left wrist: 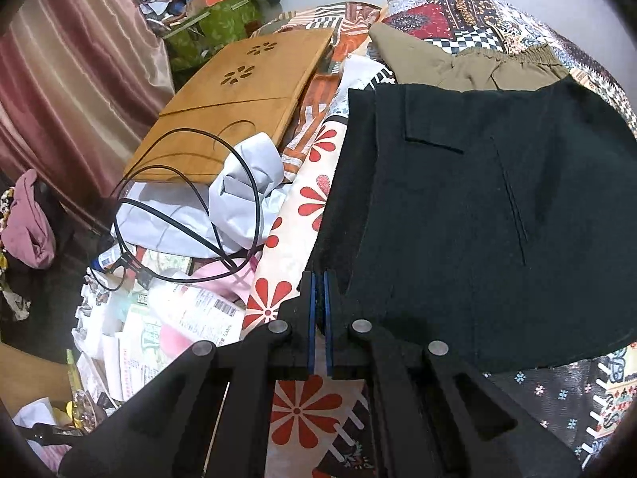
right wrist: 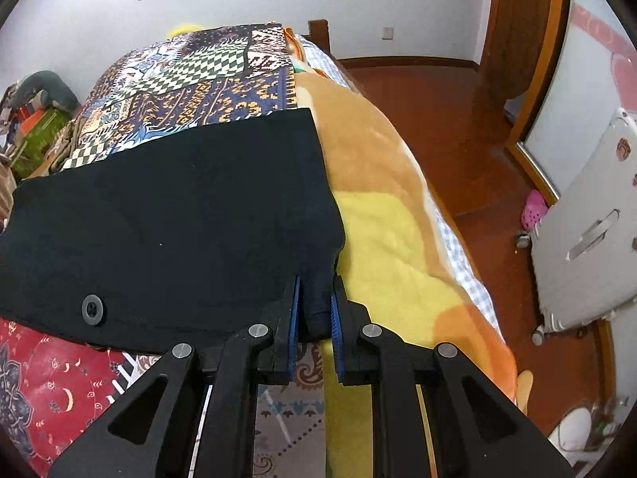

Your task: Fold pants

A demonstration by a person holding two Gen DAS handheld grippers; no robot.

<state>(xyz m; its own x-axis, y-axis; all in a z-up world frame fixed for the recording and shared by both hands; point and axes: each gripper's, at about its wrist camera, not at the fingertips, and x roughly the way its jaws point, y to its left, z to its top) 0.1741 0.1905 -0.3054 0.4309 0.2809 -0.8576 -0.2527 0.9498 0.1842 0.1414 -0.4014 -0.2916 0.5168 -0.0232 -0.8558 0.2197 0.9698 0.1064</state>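
The black pants (left wrist: 469, 215) lie spread on the patterned bedspread (left wrist: 302, 406), with a back pocket seam showing. My left gripper (left wrist: 319, 279) is shut on the pants' left edge. In the right wrist view the same black pants (right wrist: 171, 215) show a round button (right wrist: 93, 309) near the front edge. My right gripper (right wrist: 314, 298) is shut on the pants' right corner, with a fold of black cloth between the blue pads (right wrist: 335, 318). A pair of khaki pants (left wrist: 469, 67) lies just beyond the black pair.
A wooden lap tray (left wrist: 235, 99), black cables (left wrist: 187, 215), crumpled white paper (left wrist: 247, 195) and bottles clutter the bed's left side. A yellow-orange blanket (right wrist: 382, 231) covers the bed's right side. A wooden floor (right wrist: 450, 119) and white suitcase (right wrist: 589, 247) lie beyond.
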